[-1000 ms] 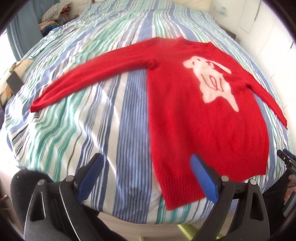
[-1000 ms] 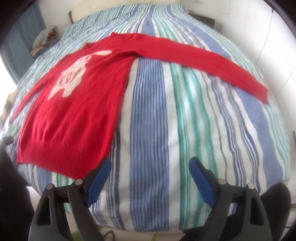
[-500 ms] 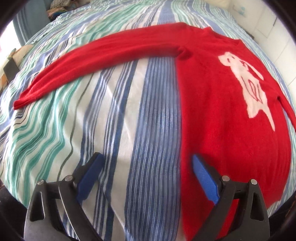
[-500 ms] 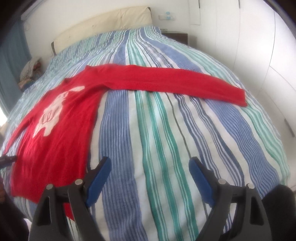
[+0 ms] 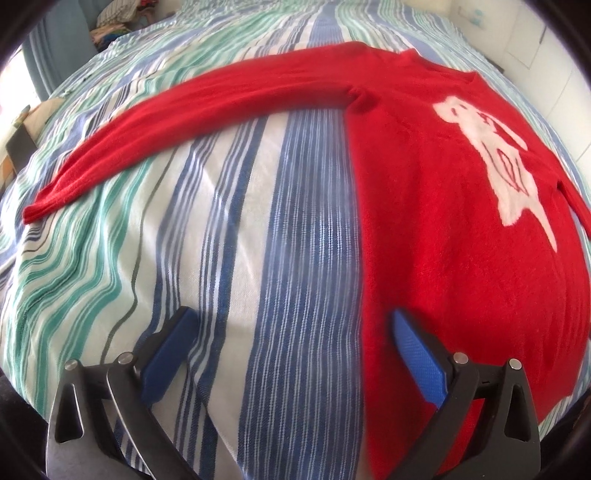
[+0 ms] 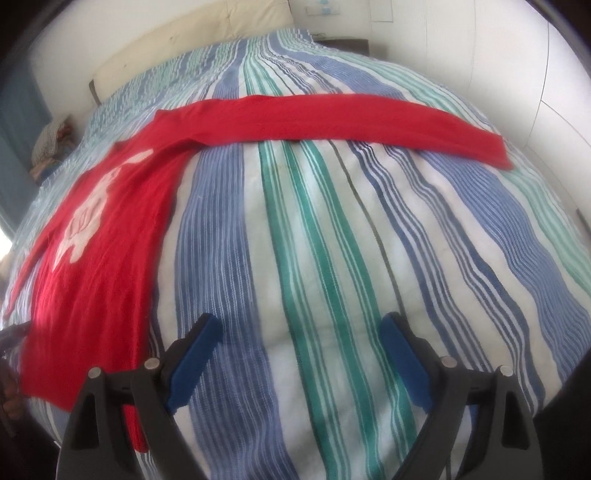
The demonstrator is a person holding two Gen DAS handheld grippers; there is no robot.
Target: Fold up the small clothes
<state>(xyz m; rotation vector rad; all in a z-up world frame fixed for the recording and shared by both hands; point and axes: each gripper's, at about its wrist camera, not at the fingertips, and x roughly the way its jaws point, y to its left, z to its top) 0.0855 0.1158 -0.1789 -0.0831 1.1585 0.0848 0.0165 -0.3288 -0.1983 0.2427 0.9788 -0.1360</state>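
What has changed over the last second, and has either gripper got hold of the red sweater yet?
Both grippers came down closer over the striped bedspread, their jaws just opening wider, nothing between them. The left gripper now straddles the side edge of the red knitted sweater; the right gripper is beside it. The sweater stayed flat, sleeves spread, ungripped.

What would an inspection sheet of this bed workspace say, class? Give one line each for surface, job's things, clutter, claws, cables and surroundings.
Surface: striped bedspread, blue, green and white, smooth.
Job's things: red sweater lying flat, front up, white animal motif showing, both sleeves spread out sideways, unfolded.
Clutter: pile of clothes beyond the bed's far corner.
Claws: left claw open, one finger over the sweater's side edge, nothing gripped; right claw open over bare bedspread, beside the sweater's hem. Both have just been opening.
Cables: nothing seen.
Surroundings: cream headboard, white wall, bedside table.
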